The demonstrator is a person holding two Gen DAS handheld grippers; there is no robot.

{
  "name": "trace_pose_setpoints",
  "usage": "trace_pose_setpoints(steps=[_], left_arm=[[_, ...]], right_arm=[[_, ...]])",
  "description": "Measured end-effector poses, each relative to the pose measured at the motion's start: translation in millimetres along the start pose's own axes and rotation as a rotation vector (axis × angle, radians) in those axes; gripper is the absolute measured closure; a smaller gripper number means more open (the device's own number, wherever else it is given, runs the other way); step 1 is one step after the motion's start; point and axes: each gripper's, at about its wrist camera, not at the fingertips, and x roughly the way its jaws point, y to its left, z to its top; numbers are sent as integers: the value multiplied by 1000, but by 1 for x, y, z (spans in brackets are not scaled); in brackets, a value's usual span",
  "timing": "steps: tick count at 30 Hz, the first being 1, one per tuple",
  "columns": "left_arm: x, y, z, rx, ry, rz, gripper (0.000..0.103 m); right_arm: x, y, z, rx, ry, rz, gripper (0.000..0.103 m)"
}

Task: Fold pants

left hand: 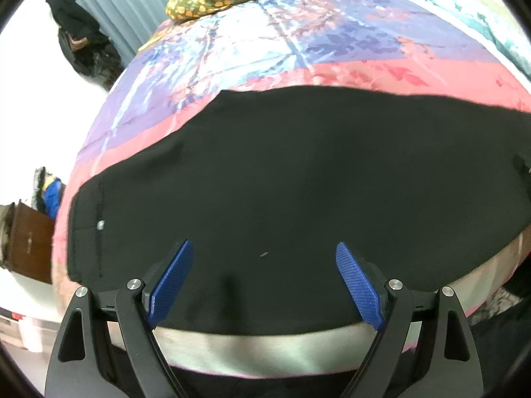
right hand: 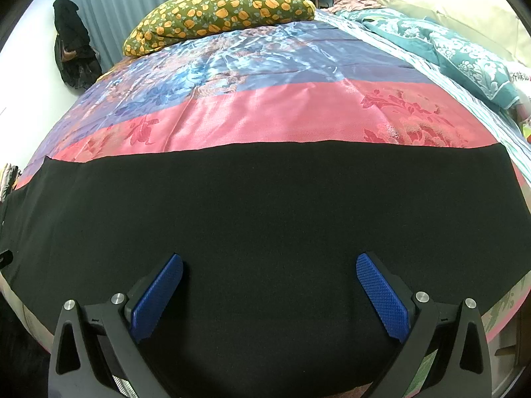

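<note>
Black pants point(left hand: 282, 182) lie flat across the near part of a bed, running left to right; they also fill the lower half of the right wrist view point(right hand: 265, 205). My left gripper point(left hand: 264, 248) is open with its blue pads over the pants near their left end and near edge. My right gripper point(right hand: 269, 260) is open and empty over the pants further right, near the front edge. A pants end with a hem shows at the left in the left wrist view. Neither gripper holds cloth.
The bed is covered by a pink and blue satin quilt point(right hand: 265, 112). A green pillow with orange flowers point(right hand: 219, 10) lies at the far end. A teal blanket point(right hand: 448, 46) lies at the right. Dark clothes point(right hand: 71, 43) hang by the grey curtain at left.
</note>
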Motion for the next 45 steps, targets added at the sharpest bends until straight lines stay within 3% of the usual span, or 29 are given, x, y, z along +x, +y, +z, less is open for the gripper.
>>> trace_pose_setpoints(steps=[3,6,8,10,12,15,18,20,22,25,28,34,39,41,45], left_arm=[[7,-12,7,-4,-31,-32,8],[28,-29,7,36,16,-20,8],[28,-29,2,15,-12,-17,6],[28,-24,-3,-22,-15,-34,5],[29,-18,-6,-66,-9,-61,5],[32,-12,-8,-116,10,-98,4],[34,-12,-9,-130,8,-100,3],[34,-14,-10,-128,1,-90,2],[34,-14,-10,-128,-2,-88,1],[35,-13,-11,-133,-1,-93,0],[35,-12,-11,-134,-1,-96,0],[35,-11,-11,-136,-1,-96,0],[36,-11,-11,-140,-6,-94,0],[36,-12,-10,-141,-5,-92,0],[36,-12,-9,-142,-1,-95,0]], right_arm=[[0,-1,2,5,13,8,0],[-7,-18,16,68,38,76,0],[-13,-39,28,129,53,127,0],[-18,-68,46,155,94,168,0],[-25,-100,63,118,115,143,0],[-46,-161,80,72,49,-11,0],[-60,-225,77,176,-9,-69,0],[-61,-266,66,298,-3,-36,0],[-59,-296,50,422,-1,71,8],[-55,-304,40,479,4,211,19],[-45,-296,37,467,31,303,38],[-20,-297,30,443,138,311,62],[-11,-289,30,393,190,363,63],[-10,-289,30,379,208,348,79],[-15,-283,34,364,212,322,91]])
